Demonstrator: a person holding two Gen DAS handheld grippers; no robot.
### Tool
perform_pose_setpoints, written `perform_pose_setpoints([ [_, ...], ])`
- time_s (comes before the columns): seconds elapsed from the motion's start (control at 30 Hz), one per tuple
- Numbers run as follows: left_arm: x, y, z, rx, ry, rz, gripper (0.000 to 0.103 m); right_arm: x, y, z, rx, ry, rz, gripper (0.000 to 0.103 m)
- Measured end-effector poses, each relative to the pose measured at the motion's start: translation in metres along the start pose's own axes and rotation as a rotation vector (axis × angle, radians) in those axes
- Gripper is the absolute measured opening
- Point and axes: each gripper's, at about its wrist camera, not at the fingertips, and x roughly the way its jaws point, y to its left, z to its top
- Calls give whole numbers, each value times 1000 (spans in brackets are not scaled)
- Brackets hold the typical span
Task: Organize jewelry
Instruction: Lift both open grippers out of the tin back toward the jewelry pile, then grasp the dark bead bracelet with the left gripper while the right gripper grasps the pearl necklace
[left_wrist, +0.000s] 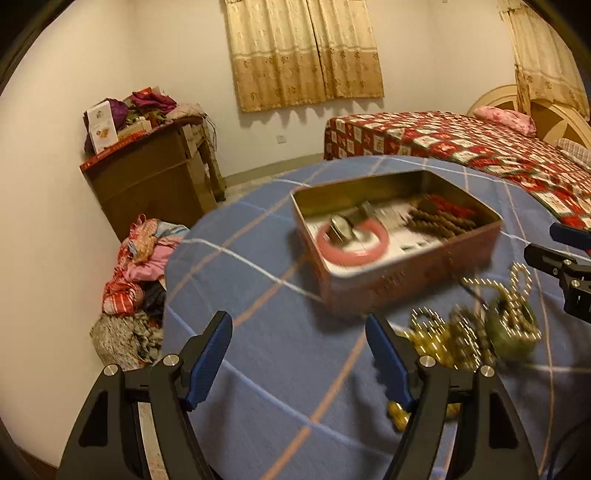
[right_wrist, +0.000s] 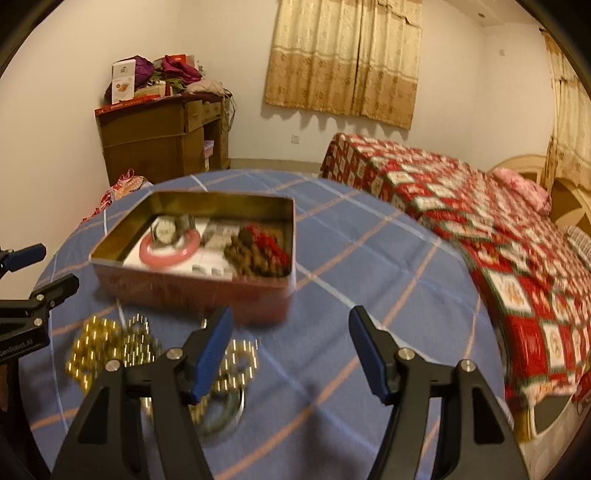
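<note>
1. Left wrist view: the left hand-held gripper (left_wrist: 299, 328) hangs over the table (left_wrist: 258, 350), which is covered in a blue checked cloth; its blue-padded fingers are spread wide with nothing between them. An open tin box (left_wrist: 399, 243) sits on the cloth ahead. Inside it lie a pink bangle (left_wrist: 352, 245) with a wristwatch (left_wrist: 341, 227) on top, and to the right a brown bead string (left_wrist: 439, 221) beside something red. In front of the box, to the right, a heap of gold bead necklaces (left_wrist: 465, 332) lies loose on the cloth with a green bangle (left_wrist: 511, 328) among them; this part is blurred. The right hand-held gripper (left_wrist: 561, 258) shows at the right edge. A bed (left_wrist: 461, 144) with a red patchwork cover stands behind

2. Right wrist view: the right hand-held gripper (right_wrist: 291, 328) has its fingers spread apart, holding nothing, above bare cloth just right of the box (right_wrist: 192, 266). The gold necklaces (right_wrist: 122, 350) lie in front of the box to the left, partly hidden by the left finger, with the green bangle (right_wrist: 225, 413) beneath it
</note>
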Motion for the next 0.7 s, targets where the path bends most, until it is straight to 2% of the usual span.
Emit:
perform_pose_setpoints([
  [0.1, -4, -7, 0, 4, -2, -18, 75, -5, 0, -12, 6, 16, 6, 67],
  [0.4, -19, -29, 13, 27, -54, -71, 75, -3, 5, -17, 15, 23, 34, 67],
  [0.7, 0, -57, 11, 102, -16, -116, 75, 1, 0, -19, 45, 37, 35, 68],
])
